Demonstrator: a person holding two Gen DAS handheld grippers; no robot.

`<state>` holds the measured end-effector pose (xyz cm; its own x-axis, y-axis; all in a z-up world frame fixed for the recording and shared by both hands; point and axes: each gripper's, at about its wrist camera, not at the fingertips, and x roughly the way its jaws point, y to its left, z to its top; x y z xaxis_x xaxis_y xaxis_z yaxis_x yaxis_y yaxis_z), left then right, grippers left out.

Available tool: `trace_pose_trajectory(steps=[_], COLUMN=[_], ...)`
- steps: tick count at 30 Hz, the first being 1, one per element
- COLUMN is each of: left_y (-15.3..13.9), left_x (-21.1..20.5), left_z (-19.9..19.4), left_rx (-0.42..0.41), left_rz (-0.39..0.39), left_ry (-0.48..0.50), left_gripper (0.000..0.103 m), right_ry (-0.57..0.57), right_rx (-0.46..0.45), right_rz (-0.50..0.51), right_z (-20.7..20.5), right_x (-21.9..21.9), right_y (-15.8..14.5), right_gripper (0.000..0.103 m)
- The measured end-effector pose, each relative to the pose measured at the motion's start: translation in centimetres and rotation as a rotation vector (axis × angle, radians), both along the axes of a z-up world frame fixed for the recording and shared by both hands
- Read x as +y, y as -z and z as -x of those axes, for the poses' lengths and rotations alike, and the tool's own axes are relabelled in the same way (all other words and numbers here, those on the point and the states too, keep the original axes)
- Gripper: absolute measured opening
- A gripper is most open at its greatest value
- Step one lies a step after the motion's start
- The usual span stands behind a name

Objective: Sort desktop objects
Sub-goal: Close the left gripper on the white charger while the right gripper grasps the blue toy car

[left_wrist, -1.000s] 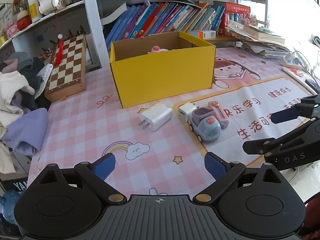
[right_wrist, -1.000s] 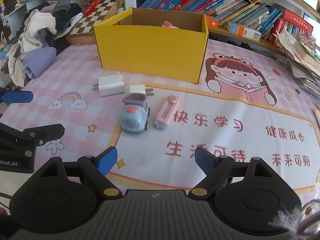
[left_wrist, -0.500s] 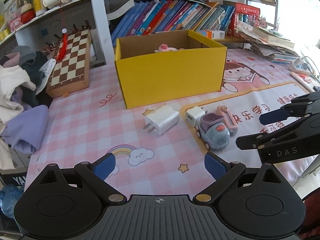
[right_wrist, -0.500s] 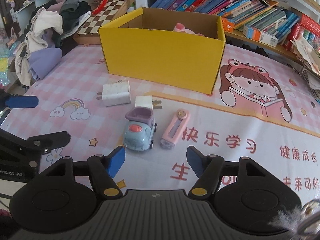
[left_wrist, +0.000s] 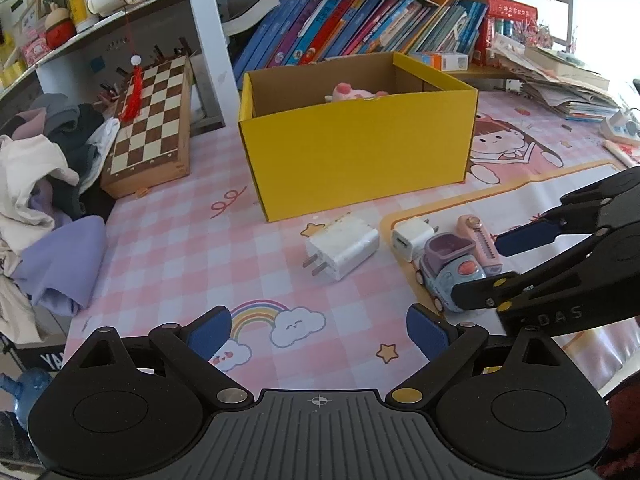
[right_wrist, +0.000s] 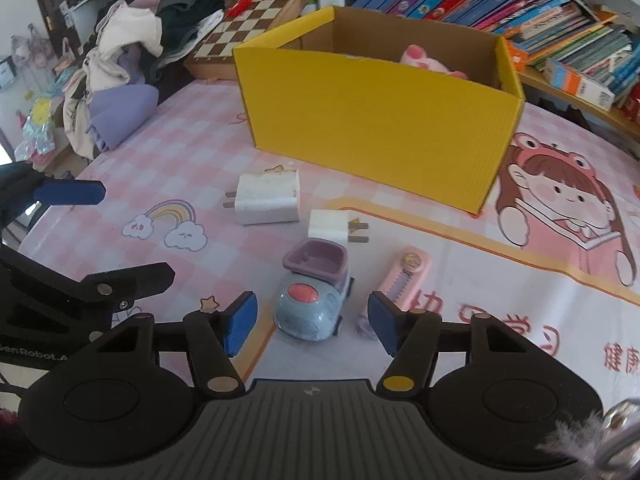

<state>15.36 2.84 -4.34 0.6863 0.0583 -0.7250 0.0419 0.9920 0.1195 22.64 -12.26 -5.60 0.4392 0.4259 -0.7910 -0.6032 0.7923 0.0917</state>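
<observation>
A blue-grey toy car [right_wrist: 314, 292] with a purple bed stands on the mat, and its nose sits between the blue pads of my right gripper [right_wrist: 312, 324], which is open. A pink utility knife [right_wrist: 404, 280] lies just right of the car. Beyond them lie a small white charger [right_wrist: 330, 226] and a large white charger [left_wrist: 342, 246]. My left gripper [left_wrist: 318, 332] hangs open over the rainbow print, short of the large charger. Behind everything stands the yellow box [left_wrist: 356, 148] with a pink plush toy [left_wrist: 352, 92] inside.
A chessboard [left_wrist: 150, 120] leans at the back left beside a pile of clothes [left_wrist: 44, 184]. Books [left_wrist: 360, 24] fill the shelf behind the box, and stacked papers [left_wrist: 568, 88] lie at the back right. The mat's near edge runs under both grippers.
Both grippers have moved forward toward the objects. The right gripper has come up to the toy car, and its fingers have narrowed a little around the car's nose.
</observation>
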Motion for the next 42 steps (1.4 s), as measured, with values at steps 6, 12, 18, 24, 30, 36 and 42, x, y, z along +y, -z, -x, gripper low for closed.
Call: trace_pose_trajectory(steps=[6, 12, 18, 24, 30, 36, 42], left_y=[0.1, 0.8, 1.9, 3.0, 3.8, 4.8, 4.9], left_x=[0.2, 0.4, 0.5, -0.2, 0.0, 0.1, 0.4], left_z=[-0.8, -2.4, -4.9, -7.8, -10.6, -11.6, -11.1], left_rx=[0.005, 0.027, 0.043, 0.049, 0.059, 0.103, 0.108], left_rz=[0.006, 0.006, -0.004, -0.029, -0.016, 0.027, 0.061], left_ry=[-0.011, -0.008, 0.013, 0.074, 0.121, 0.167, 0.147], left_gripper=[0.091, 0.080, 0.080, 0.080, 0.072, 0.044, 0.042], right_ry=[-0.024, -0.049, -0.052, -0.068, -0.087, -0.094, -0.089], right_rx=[0.038, 0.051, 0.035, 0.031, 0.024, 0.022, 0.022], right_rz=[0.028, 0.029, 0.044, 0.050, 0.058, 0.060, 0.073], right_z=[-1.4, -2.2, -2.9, -3.1, -3.1, -3.0, -3.0], right_x=[1.0, 0.9, 0.3, -0.1, -0.2, -0.3, 0.0], right_y=[1.2, 1.5, 1.5, 1.4, 1.4, 1.6, 1.7], right_gripper=[0.056, 0.043, 0.043, 0.043, 0.042, 0.042, 0.042])
